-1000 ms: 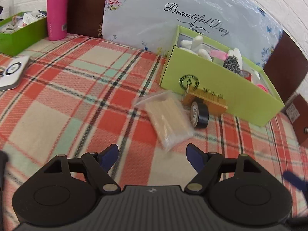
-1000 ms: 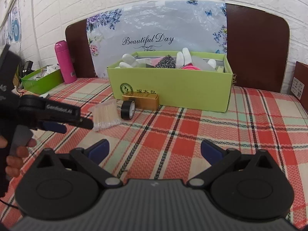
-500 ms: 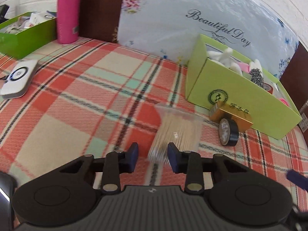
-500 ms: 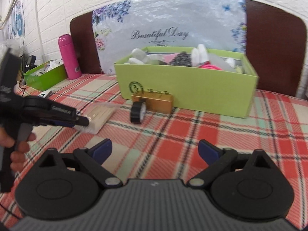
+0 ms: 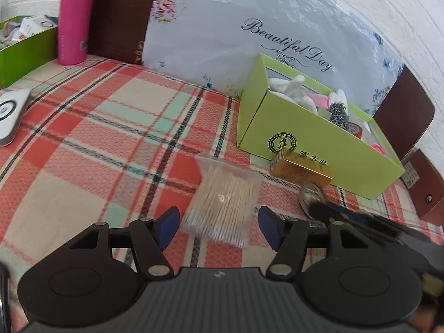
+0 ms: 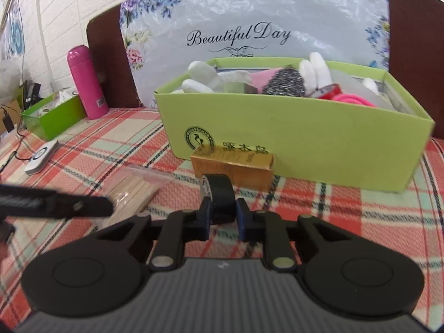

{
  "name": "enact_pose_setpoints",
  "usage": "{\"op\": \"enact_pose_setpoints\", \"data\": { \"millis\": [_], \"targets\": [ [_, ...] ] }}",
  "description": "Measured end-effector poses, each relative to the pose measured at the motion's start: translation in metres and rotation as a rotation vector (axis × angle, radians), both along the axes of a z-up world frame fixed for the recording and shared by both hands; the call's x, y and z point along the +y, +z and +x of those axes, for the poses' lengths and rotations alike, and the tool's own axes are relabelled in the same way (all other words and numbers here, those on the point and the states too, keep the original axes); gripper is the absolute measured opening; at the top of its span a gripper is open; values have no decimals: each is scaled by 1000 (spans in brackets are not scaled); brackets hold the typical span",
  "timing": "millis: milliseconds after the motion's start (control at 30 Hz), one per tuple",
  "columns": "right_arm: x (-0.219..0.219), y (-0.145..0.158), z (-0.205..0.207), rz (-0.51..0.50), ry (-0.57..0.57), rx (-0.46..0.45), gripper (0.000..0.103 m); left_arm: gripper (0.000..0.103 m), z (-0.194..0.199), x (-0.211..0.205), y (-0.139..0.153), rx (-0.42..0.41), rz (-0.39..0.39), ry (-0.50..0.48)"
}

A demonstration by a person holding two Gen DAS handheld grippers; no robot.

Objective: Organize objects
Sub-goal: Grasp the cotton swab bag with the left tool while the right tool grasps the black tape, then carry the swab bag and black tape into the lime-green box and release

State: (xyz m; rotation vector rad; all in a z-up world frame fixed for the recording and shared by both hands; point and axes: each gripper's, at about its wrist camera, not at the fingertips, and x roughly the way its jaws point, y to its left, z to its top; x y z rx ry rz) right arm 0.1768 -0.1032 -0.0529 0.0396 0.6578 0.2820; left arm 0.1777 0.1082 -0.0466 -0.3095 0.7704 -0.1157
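From the left wrist, the left gripper (image 5: 219, 229) sits low over the plaid surface (image 5: 83, 144) with its jaws apart, having just widened again, and the clear bag of wooden sticks (image 5: 224, 205) lies between the blue pads without either one pressing it. To take it well, I would close slowly across the packed middle of the bundle, since slack plastic is likely to slip, and keep clear of the right tool working just beside it. From the right wrist, the right gripper (image 6: 222, 219) has just closed on the black tape roll (image 6: 220, 194), which stands on edge in front of the gold box (image 6: 236, 172) and the green box (image 6: 291, 144). The pads clamp its flat sides, a sound hold; lift straight up before carrying it over the box's front wall, so the gold box is not nudged.
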Motion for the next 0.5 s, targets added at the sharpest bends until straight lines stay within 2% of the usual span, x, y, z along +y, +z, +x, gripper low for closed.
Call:
{"op": "enact_pose_setpoints", "data": {
  "millis": [133,200,233,267,333,433,500],
  "targets": [
    [-23,4,-36,21,-9,8,18,67,16,-13,-7,11,59,-10],
    [-36,4,-50,55,-23,35,18,54,17,-21,-8,7,117,-40],
    [-42,3,-56,74,-30,51,18,38,15,-24,-7,5,136,-56],
    [-47,4,-61,91,-35,69,18,29,12,-25,-7,10,130,-73],
    [-57,3,-73,126,-38,104,18,25,2,-26,-6,31,90,-110],
    [-74,3,-92,192,-64,147,18,23,-23,-39,-5,68,44,-227],
    [-80,5,-105,158,-108,129,20,23,-43,-54,-4,88,42,-308]
  ]
}}
